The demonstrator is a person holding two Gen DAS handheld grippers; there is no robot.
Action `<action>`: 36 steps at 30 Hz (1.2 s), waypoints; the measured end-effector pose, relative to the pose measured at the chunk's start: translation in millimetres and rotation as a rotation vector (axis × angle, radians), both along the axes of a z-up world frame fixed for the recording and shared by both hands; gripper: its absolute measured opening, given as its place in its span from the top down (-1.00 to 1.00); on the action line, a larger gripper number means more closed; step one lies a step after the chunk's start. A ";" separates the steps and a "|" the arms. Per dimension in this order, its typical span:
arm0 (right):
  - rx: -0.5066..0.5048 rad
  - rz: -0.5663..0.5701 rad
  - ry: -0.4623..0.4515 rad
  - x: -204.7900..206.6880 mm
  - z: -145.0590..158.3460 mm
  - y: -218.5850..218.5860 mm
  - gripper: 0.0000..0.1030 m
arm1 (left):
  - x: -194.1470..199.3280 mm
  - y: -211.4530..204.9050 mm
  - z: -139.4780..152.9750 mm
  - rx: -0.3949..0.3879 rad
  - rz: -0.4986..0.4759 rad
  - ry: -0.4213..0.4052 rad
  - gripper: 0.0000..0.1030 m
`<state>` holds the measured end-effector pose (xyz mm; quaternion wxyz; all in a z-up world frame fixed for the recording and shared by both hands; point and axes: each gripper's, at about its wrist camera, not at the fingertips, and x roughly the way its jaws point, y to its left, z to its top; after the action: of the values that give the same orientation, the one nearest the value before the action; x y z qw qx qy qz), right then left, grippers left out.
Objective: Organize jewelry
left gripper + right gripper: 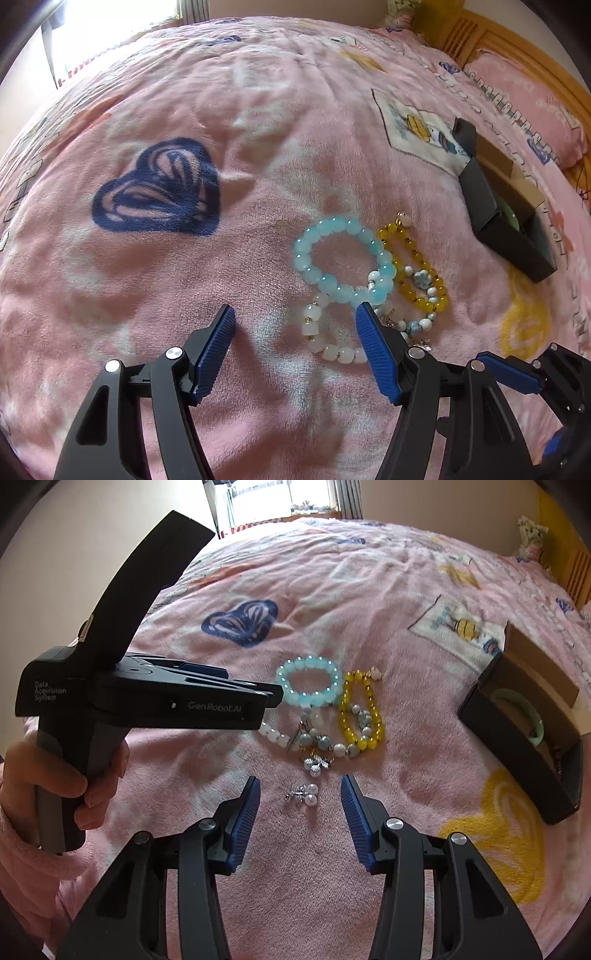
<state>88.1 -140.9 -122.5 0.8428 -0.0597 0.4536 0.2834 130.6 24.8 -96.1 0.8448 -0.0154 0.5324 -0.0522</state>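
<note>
Several bead bracelets lie on a pink blanket: a light blue one (341,256) (309,681), a yellow one (415,267) (361,710), a white one (325,339) (275,736) and a blue-white one (332,744). Silver pearl earrings (303,795) lie nearest my right gripper (300,797), which is open, with the earrings between its fingertips. My left gripper (295,317) is open and empty, just short of the white and blue bracelets. An open black box (506,206) (524,731) at the right holds a green bangle (532,720).
The left gripper's body (147,698) and the hand holding it fill the left of the right wrist view. The right gripper's fingers (517,373) show at the lower right of the left wrist view. A pink pillow (532,107) and wooden headboard (476,33) lie beyond the box.
</note>
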 end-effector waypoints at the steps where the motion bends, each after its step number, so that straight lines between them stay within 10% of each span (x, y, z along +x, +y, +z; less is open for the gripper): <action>1: -0.002 0.001 0.002 -0.4 -1.7 0.1 0.13 | 0.3 1.0 -1.4 -0.004 0.003 -0.002 -0.32; 15: 0.021 0.021 0.037 2.3 -21.8 7.7 0.13 | 8.1 5.7 -18.7 -0.051 0.063 -0.021 -0.32; 36: 0.031 0.005 0.020 4.7 -23.9 8.3 0.51 | 1.1 7.1 -10.8 -0.012 0.050 -0.056 0.68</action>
<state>92.8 -132.6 -146.4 0.8384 -0.0449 0.4571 0.2934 131.7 31.8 -106.8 0.8604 -0.0320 0.5075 -0.0348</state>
